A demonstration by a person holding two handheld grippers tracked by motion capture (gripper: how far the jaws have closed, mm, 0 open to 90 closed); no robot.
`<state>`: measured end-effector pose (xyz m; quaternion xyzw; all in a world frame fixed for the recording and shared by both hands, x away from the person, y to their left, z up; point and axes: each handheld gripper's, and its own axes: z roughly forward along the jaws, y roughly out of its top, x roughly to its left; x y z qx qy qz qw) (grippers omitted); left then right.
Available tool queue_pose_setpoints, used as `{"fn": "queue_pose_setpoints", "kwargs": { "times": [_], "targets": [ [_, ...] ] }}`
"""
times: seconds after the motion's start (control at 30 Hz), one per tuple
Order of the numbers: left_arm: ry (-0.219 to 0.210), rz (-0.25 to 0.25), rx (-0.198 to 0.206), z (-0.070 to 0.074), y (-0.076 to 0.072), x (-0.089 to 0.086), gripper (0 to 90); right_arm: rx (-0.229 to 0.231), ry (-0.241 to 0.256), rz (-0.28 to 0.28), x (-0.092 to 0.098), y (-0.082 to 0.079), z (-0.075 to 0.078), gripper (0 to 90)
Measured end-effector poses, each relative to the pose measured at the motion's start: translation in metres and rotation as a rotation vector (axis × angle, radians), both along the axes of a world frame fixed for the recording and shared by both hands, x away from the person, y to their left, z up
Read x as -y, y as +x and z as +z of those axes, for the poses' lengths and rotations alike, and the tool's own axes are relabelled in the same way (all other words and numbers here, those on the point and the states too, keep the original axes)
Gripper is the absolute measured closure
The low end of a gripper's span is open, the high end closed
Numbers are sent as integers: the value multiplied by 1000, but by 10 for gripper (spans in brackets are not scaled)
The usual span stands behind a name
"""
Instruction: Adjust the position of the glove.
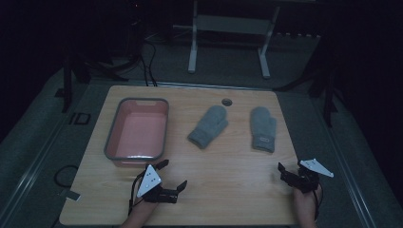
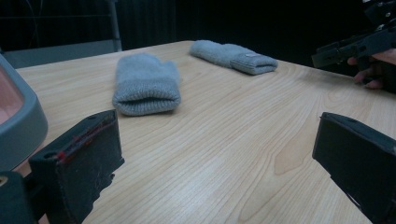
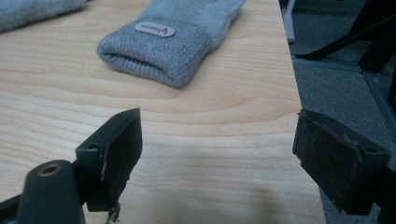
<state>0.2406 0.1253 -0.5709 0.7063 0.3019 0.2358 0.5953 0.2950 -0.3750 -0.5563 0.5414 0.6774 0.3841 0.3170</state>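
right gripper [image 3: 217, 154] — jaws spread | labelled mitten [image 3: 159, 44] just ahead — untouched

Tub [image 2: 18, 123] cut off by left edge in left gripper view; mitten label [image 3: 154, 29] print too blurred to read; forearms cropped at bottom of high view.

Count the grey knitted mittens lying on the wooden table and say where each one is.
2. One grey knitted mitten lies mid-table, right of the pink plastic tub. The other grey knitted mitten, with a small label on its cuff, lies near the table's right edge. None appear hidden.
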Motion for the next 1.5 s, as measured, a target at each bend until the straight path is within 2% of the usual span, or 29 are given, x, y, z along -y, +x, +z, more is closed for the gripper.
{"fn": "queue_pose_setpoints", "kwargs": {
  "times": [0.07, 0.27, 0.4, 0.5, 0.67, 0.73, 0.83, 0.87, 1.0, 1.17, 1.3, 1.4, 1.47, 1.5],
  "targets": [
    [-2, 1, -1, 0, 0, 0, 17, -7, 6, 2, 0, 0, 0, 157],
    [3, 1, 1, 0, 0, 0, 17, -60, 53, 77, -1, 5, 5, 156],
    [0, 0, 1, 0, 0, 0, 17, -94, 54, 84, -2, 11, 9, 156],
    [-3, 0, 0, 0, 0, 0, 17, -92, 57, 88, -1, 13, 16, 157],
    [-6, -1, 0, 0, 0, 0, 17, -64, 27, 105, -3, 18, 32, 147],
    [-4, -2, 1, 0, 0, 0, 17, -73, 25, 112, -5, 21, 39, 146],
    [-5, -4, -2, 0, 0, 0, 17, -109, 35, 155, -9, 27, 48, 148],
    [-5, -4, -2, 0, 0, 0, 17, -127, 47, 185, -11, 31, 51, 147],
    [-5, -3, -2, 0, 0, 0, 17, -148, 57, 239, -19, 40, 61, 143],
    [-6, -4, -1, 0, 0, 0, 17, -141, 68, 313, -30, 53, 70, 137],
    [-5, -5, -1, 0, 0, 0, 17, -135, 42, 311, -45, 64, 74, 144],
    [-4, -5, -1, 0, 0, 0, 17, -103, 9, 344, -58, 73, 76, 146],
    [-3, -6, -1, 0, 0, 0, 17, -89, -1, 392, -68, 80, 77, 146],
    [-3, -6, -1, 0, 0, 0, 17, -89, -1, 392, -68, 80, 77, 146]
  ]
}}
